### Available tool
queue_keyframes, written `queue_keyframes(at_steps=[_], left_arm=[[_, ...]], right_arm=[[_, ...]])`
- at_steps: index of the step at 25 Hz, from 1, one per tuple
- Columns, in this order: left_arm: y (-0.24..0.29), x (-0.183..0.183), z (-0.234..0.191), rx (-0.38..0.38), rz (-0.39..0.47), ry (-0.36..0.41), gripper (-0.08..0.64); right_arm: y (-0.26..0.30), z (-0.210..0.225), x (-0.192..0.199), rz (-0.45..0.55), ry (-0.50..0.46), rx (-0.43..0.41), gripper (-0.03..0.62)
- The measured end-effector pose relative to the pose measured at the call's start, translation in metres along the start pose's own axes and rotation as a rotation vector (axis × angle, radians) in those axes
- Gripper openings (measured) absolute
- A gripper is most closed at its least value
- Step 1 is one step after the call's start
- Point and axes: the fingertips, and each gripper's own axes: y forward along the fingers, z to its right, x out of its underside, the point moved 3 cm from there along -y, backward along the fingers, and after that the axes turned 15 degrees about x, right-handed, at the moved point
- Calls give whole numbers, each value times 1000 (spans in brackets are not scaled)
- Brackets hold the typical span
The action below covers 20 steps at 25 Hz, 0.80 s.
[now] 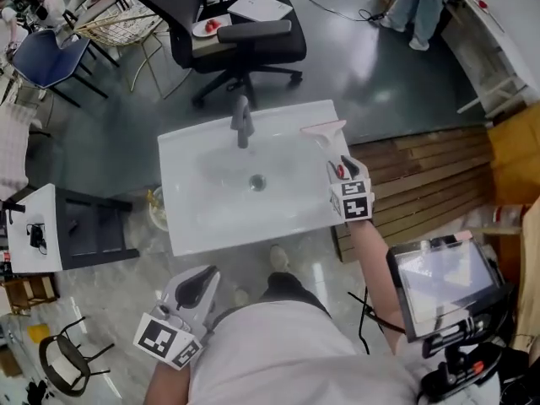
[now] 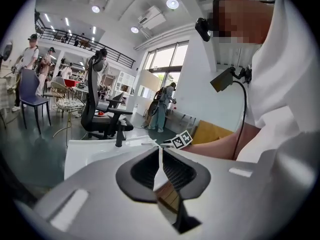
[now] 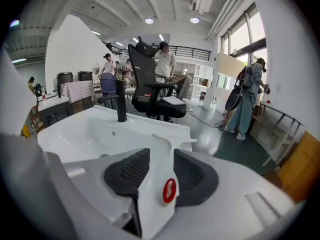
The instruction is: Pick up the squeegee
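Note:
The squeegee is white, with a red oval mark on its handle. It lies on the right rim of the white sink, blade end toward the far edge. My right gripper is at that rim with the handle running between its jaws. The dark pads flank the handle and do not visibly press on it. My left gripper hangs low at the front left, away from the sink. Its pads meet with nothing between them. A black faucet stands at the sink's back.
A black office chair stands behind the sink. Wooden planks lie on the floor to its right, a small white table to its left. A screen device hangs at my right side. A person stands far off.

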Motion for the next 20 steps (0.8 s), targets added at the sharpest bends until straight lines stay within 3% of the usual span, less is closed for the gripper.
queue_keyframes(at_steps=[10,15,20], left_arm=[[19,1,-22,-124,-8,-52,31],[18,-3,-28,-163,-10,-54,31],[16,-5,-32,-178,-3,-61,31]], right_arm=[[94,16,3,-56,3,36,149],[108,9,8,-78,3,15,149],[113,13,8,-65,0,50,114]])
